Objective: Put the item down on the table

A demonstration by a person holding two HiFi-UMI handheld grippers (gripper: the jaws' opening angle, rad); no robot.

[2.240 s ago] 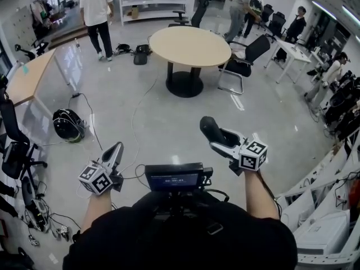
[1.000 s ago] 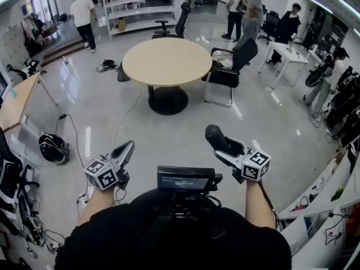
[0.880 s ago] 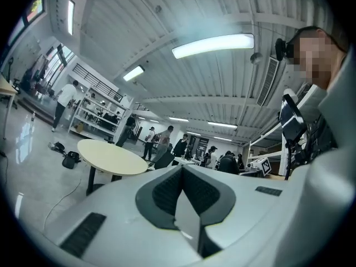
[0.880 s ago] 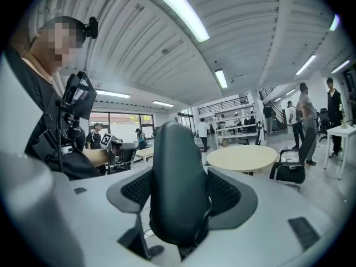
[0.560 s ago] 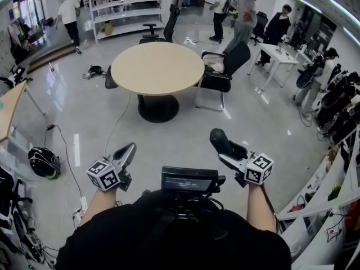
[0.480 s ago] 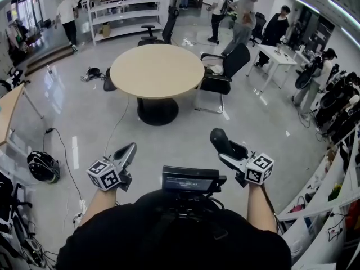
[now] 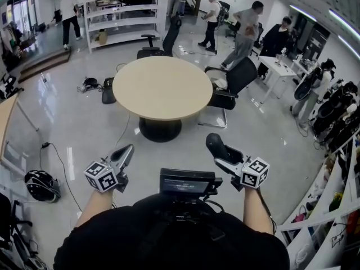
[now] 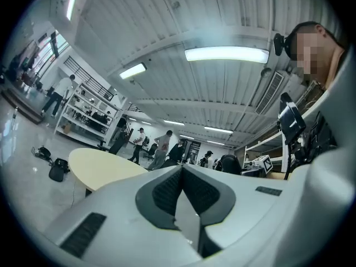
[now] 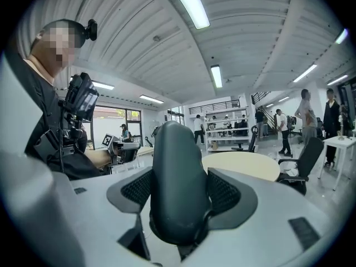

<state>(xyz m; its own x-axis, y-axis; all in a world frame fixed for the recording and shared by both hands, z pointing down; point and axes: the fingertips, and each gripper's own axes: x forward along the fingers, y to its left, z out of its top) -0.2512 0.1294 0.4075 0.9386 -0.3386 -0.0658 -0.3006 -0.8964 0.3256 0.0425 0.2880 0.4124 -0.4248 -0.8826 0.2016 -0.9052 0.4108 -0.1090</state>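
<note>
A dark, smooth, rounded item [image 7: 215, 145] is clamped in my right gripper [image 7: 221, 151], held in the air at waist height and pointing forward. In the right gripper view the item [image 9: 177, 166] stands upright, and both ribbed pads [image 9: 138, 189] press on its sides. My left gripper [image 7: 122, 154] is shut with nothing in it; in the left gripper view its jaws meet in a closed seam. The round beige table [image 7: 162, 88] stands ahead on a black pedestal, and its top is bare. Both grippers are short of its near edge.
A black office chair [image 7: 232, 87] stands at the table's right side, with another chair [image 7: 164, 43] behind the table. Bags [image 7: 107, 89] and a cable [image 7: 125, 131] lie on the floor at left, and a helmet [image 7: 39, 185] at near left. Several people walk at the back by white shelves [image 7: 124, 13].
The round table has come nearer and now sits lower in the head view, centred ahead. Both grippers keep their pose, and the right one still holds the dark item.
</note>
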